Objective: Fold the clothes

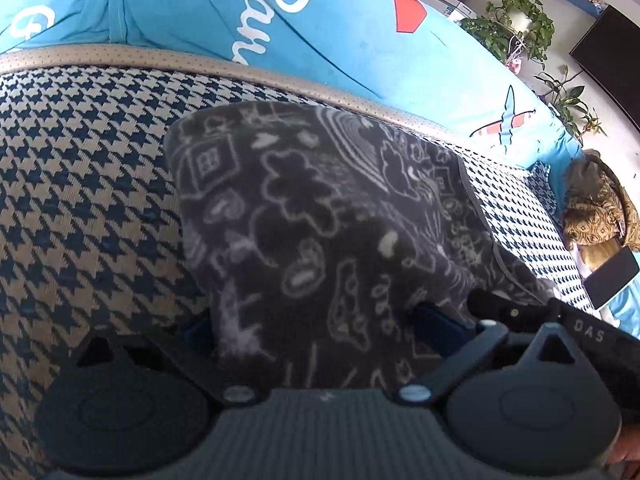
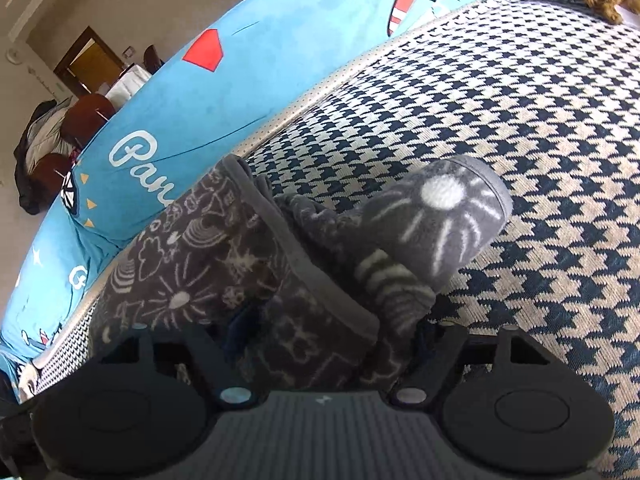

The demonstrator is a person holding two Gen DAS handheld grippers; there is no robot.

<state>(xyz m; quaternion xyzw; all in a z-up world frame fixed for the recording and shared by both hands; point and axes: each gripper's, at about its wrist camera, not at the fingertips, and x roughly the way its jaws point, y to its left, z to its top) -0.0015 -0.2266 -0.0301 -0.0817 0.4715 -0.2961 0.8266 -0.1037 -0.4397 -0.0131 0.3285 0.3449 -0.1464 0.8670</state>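
A dark grey fleece garment (image 1: 320, 208) printed with white doodles lies folded on the houndstooth seat cover (image 1: 88, 184). In the left wrist view it runs from the seat's back edge down between the blue fingers (image 1: 434, 326) of my left gripper (image 1: 318, 328), whose jaws stand wide apart with the cloth between them. In the right wrist view the same garment (image 2: 224, 264) shows a hemmed edge and a rolled sleeve or leg end (image 2: 444, 216) with a white sunburst. My right gripper (image 2: 332, 334) stands open around the bunched near part of the fleece.
A bright blue sofa back (image 1: 320, 28) with white lettering rises behind the seat. A brown patterned cushion (image 1: 596, 208) and a dark tablet (image 1: 612, 276) lie at the seat's right end. Potted plants (image 1: 516, 24) and a television (image 1: 612, 52) stand beyond. The other gripper's black housing (image 1: 580, 340) sits at lower right.
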